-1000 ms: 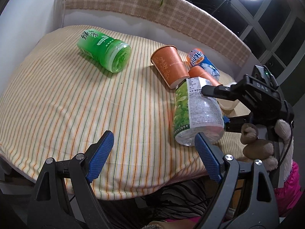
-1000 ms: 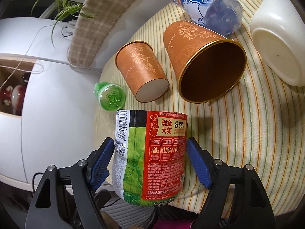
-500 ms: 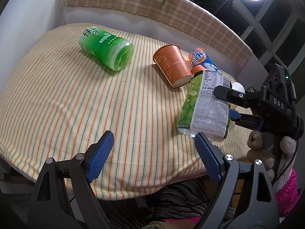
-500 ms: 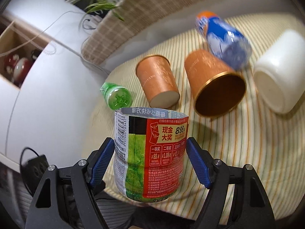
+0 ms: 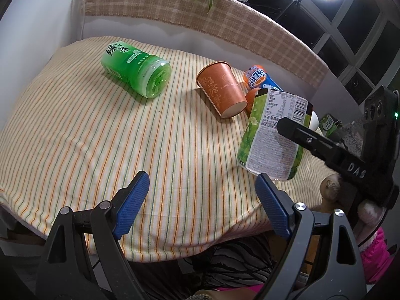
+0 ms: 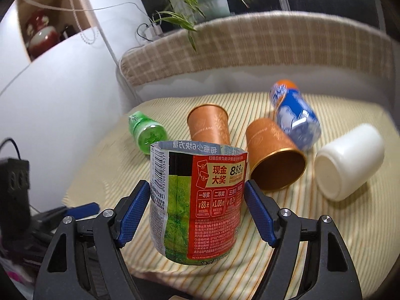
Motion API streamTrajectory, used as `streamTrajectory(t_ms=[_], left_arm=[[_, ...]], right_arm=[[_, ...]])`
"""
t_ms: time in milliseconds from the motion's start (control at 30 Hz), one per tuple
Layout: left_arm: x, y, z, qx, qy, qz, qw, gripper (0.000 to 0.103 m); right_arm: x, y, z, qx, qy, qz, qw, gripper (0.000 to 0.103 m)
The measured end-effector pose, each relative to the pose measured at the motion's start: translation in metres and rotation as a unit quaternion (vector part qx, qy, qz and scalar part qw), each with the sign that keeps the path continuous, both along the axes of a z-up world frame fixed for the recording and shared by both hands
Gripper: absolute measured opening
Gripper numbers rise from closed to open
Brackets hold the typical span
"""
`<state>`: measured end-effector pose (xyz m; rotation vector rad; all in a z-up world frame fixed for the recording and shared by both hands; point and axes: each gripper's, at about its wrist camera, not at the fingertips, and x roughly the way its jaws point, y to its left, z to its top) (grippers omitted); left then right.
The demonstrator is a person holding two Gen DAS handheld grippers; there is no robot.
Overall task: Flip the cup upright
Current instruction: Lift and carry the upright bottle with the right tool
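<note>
My right gripper (image 6: 197, 210) is shut on a cut bottle cup with a green and red label (image 6: 197, 200). It holds the cup nearly upright, open end up, just above the striped cloth near the front edge. In the left wrist view the same cup (image 5: 272, 135) is tilted slightly, with the right gripper's black arm (image 5: 325, 150) across it. My left gripper (image 5: 200, 205) is open and empty, low over the front of the cloth.
Lying on their sides on the striped cloth (image 5: 100, 137) are a green bottle cup (image 5: 136, 73), two orange paper cups (image 6: 208, 127) (image 6: 275, 155), a blue and orange can (image 6: 295, 115) and a white cup (image 6: 350, 162). A plaid cushion (image 5: 200, 22) runs behind.
My right gripper has turned the labelled cup from lying tilted to nearly upright and lifted it toward the front right. The left gripper has stayed still and open.
</note>
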<state>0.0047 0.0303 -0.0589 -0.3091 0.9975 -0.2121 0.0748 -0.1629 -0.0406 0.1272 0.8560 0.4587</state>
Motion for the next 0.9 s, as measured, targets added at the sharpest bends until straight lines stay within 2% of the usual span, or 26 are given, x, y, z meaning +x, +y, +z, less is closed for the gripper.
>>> streamTrajectory(t_ms=[200, 567, 900], left_arm=[[-0.001, 0.0, 0.001, 0.001, -0.002, 0.0, 1.0, 0.089], [-0.003, 0.002, 0.003, 0.004, -0.007, 0.002, 1.0, 0.089], [-0.003, 0.0, 0.003, 0.005, -0.01, 0.001, 0.9999, 0.089]], right_arm=[[-0.006, 0.012, -0.008, -0.032, -0.043, 0.005, 0.999, 0.077], [-0.024, 0.029, -0.016, -0.091, -0.123, 0.017, 0.988, 0.077], [-0.035, 0.024, -0.018, -0.087, -0.123, 0.009, 0.988, 0.078]])
